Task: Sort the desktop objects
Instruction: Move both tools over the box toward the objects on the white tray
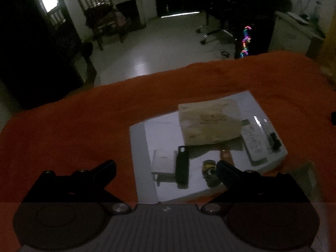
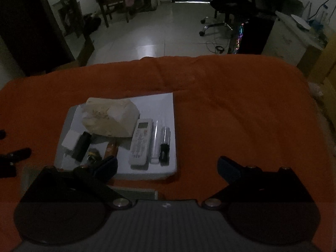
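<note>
A white board (image 1: 138, 147) (image 2: 163, 105) lies on the orange cloth. On it are a cream tissue pack (image 1: 208, 121) (image 2: 109, 117), a white remote (image 1: 254, 140) (image 2: 140, 140), a black case (image 1: 182, 166) (image 2: 82, 146), a white adapter (image 1: 162, 161) (image 2: 70, 139), a small yellow-black item (image 1: 209, 167) (image 2: 92, 154), a brown item (image 1: 225, 153) (image 2: 111, 148), a clear pen (image 2: 156, 140) and a black-silver lighter (image 2: 164, 145). My left gripper (image 1: 166, 171) is open and empty, above the board's near edge. My right gripper (image 2: 167, 166) is open and empty, at the board's near right corner.
The orange cloth (image 1: 73, 126) (image 2: 241, 109) covers the table to its far edge. Beyond are a tiled floor, a wooden chair (image 1: 100, 14), an office chair (image 2: 222, 6) and a computer case with coloured lights (image 1: 245, 40). The left gripper's black parts (image 2: 12, 159) show at the right view's left edge.
</note>
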`<state>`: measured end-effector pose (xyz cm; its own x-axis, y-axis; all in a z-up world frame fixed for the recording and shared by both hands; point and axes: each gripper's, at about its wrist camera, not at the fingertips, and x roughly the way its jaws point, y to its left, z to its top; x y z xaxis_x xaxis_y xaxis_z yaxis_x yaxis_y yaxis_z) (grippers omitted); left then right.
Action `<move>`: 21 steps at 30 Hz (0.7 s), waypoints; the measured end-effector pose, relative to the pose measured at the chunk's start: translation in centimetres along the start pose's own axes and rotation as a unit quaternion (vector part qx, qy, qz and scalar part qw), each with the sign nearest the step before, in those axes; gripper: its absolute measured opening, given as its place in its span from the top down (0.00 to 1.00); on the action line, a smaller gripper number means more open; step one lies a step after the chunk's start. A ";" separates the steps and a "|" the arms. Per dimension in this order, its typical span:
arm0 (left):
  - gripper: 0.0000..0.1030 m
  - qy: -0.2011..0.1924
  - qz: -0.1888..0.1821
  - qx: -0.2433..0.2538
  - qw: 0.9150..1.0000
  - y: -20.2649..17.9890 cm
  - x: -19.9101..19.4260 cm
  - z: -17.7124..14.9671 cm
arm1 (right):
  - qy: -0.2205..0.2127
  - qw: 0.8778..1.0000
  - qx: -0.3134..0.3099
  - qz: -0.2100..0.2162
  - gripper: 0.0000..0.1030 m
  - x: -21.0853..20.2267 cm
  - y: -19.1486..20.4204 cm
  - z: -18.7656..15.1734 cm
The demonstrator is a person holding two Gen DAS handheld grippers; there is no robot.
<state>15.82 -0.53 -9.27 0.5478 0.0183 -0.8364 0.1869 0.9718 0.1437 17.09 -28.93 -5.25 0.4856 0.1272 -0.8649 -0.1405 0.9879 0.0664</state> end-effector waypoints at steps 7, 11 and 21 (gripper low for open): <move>0.01 0.028 0.024 -0.020 0.999 1.1 5.0 0.2 | 0.029 0.999 0.011 0.033 0.16 5.2 -1.2 1.4; 0.01 0.052 0.018 -0.015 0.998 1.2 7.6 0.3 | 0.054 0.998 0.017 0.040 0.32 8.4 -1.8 2.0; 0.12 0.077 -0.023 0.005 0.997 0.8 12.4 1.1 | 0.085 0.996 0.017 0.027 0.57 13.6 -2.1 2.6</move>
<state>23.65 0.18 -18.90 0.4069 0.0113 -0.9134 0.2168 0.9702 0.1086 26.25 -29.08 -15.89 0.3248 0.1671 -0.9309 -0.1317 0.9827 0.1305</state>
